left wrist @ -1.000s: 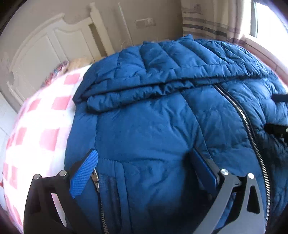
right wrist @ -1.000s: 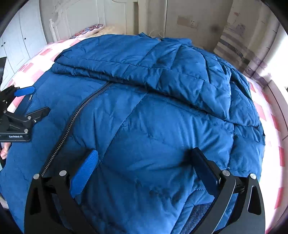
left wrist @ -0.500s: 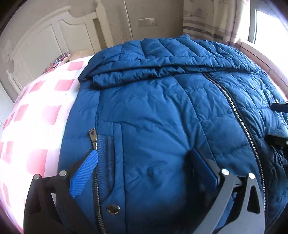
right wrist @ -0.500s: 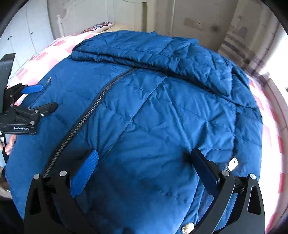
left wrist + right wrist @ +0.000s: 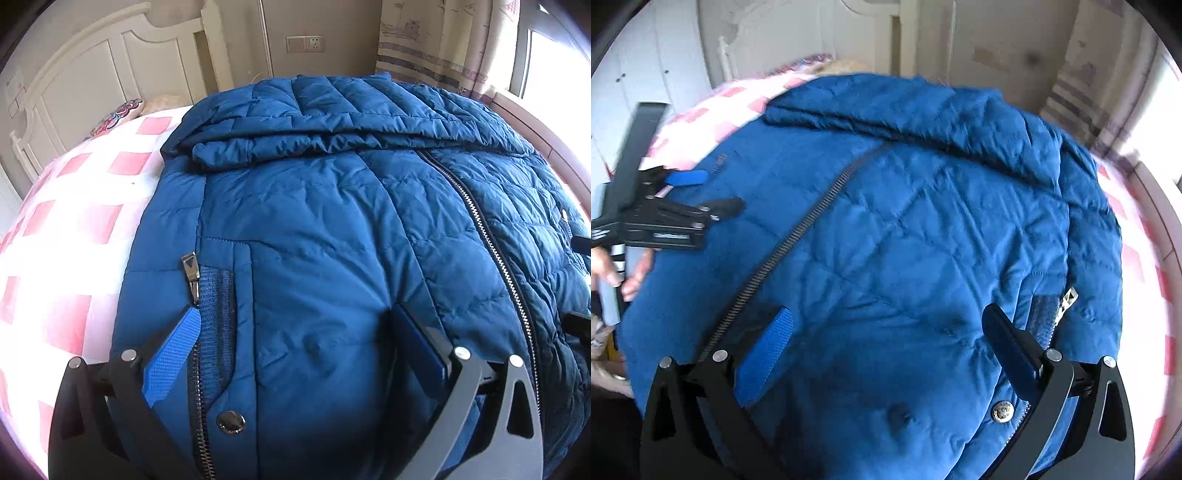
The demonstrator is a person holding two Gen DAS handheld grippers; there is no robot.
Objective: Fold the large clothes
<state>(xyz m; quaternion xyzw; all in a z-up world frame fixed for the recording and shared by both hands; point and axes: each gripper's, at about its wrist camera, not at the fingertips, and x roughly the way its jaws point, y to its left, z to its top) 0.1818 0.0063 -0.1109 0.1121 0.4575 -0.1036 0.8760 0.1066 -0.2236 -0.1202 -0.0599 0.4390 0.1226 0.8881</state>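
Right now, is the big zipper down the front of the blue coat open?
No, the front zipper on the blue coat is closed, its teeth meshed in one line with both quilted halves joined.

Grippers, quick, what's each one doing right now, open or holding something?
Left gripper: open, empty, over the blue jacket.
Right gripper: open, empty, over the same jacket.

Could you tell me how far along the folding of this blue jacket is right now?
Early to midway. Done: the blue jacket lies zipped on the checked bedspread, and its sleeves are folded across the chest near the collar. In hand: nothing; the left gripper and right gripper hover over the hem end, jaws open, each near a pocket zipper. Left: gripping the hem and folding the body up.
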